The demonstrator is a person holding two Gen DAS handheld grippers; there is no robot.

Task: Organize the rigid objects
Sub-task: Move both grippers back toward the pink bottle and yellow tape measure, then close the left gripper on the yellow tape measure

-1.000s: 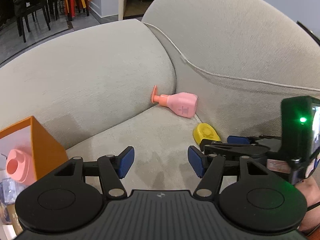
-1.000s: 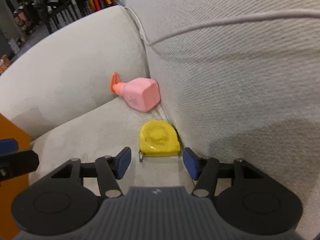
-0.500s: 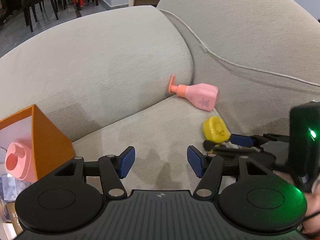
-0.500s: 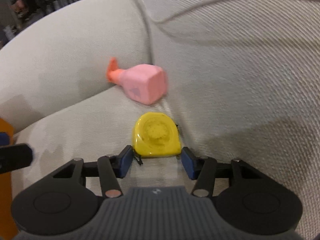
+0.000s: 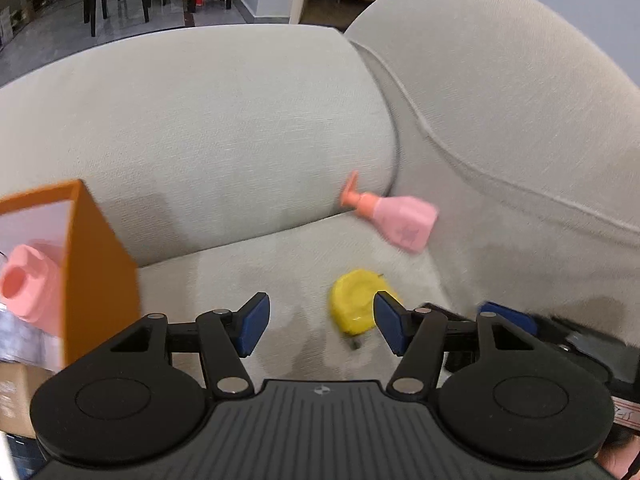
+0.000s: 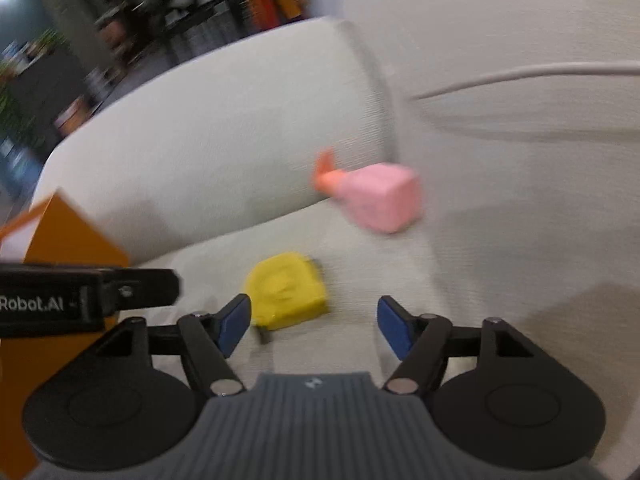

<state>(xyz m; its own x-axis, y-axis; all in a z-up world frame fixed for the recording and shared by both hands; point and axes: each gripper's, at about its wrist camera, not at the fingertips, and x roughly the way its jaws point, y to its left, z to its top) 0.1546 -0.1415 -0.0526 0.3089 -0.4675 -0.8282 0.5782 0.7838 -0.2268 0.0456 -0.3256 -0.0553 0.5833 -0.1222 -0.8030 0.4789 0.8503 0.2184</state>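
Both tongs agape, pink bottle (image 5: 28, 280) in orange box (image 5: 96, 272)

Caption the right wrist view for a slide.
Open right tool hovers near a yellow tape measure on the sofa seat.

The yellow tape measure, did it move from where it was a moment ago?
Yes. The yellow tape measure sat close below the pink bottle, near the backrest; now it lies farther from the bottle, out toward the orange box.

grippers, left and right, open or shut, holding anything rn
Left gripper: open, holding nothing.
Right gripper: open, holding nothing; the yellow tape measure lies on the sofa seat by its left finger.
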